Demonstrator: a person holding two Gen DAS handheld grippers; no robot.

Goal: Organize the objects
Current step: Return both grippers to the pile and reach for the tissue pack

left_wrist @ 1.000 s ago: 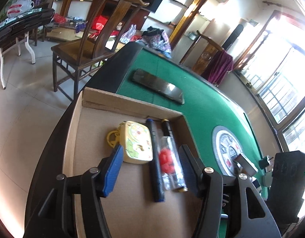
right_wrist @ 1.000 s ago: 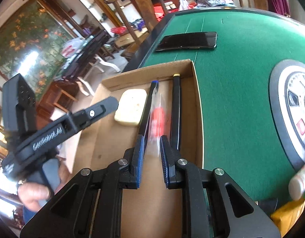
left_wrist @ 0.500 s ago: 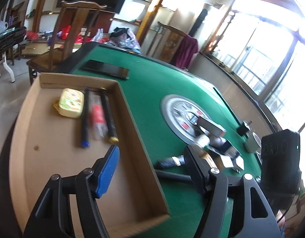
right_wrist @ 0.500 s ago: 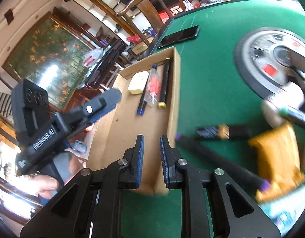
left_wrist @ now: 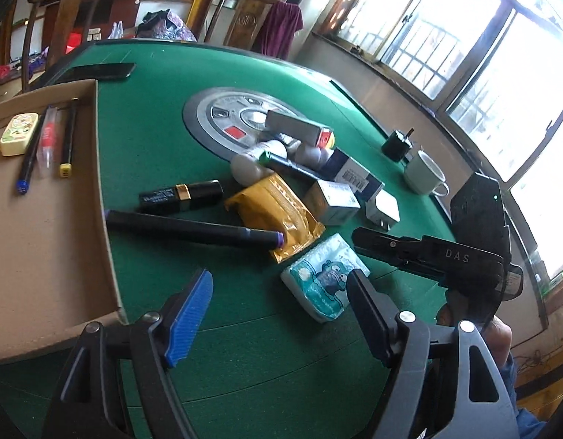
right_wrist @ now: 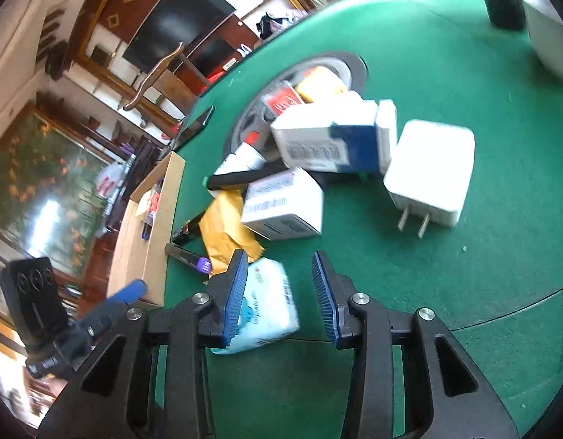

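Observation:
My left gripper (left_wrist: 278, 311) hovers over bare green felt, its jaws opening with nothing between them. A tissue pack (left_wrist: 318, 281) lies just ahead of its right finger. My right gripper (right_wrist: 279, 292) is also opening; the tissue pack (right_wrist: 267, 303) lies under its left finger and the pads do not press on it. The pile beyond holds a black marker (left_wrist: 193, 228), a lipstick tube (left_wrist: 181, 194), a yellow pouch (left_wrist: 278, 212), white boxes (right_wrist: 285, 201) and a white charger (right_wrist: 428, 172). The cardboard tray (left_wrist: 43, 237) at the left holds a yellow case (left_wrist: 18, 134), two pens and a clear tube (left_wrist: 49, 139).
A pale mug (left_wrist: 424, 173) and a small black pot (left_wrist: 396, 144) stand at the far right of the green table (left_wrist: 153, 117). A dark phone (left_wrist: 98, 71) lies behind the tray. A grey round centre plate (left_wrist: 215, 117) sits under the pile. Wooden chairs stand beyond the table.
Both grippers swung from over the tray to the pile on the felt. The clear tube that was between the right pads now lies in the tray. Both jaws have widened.

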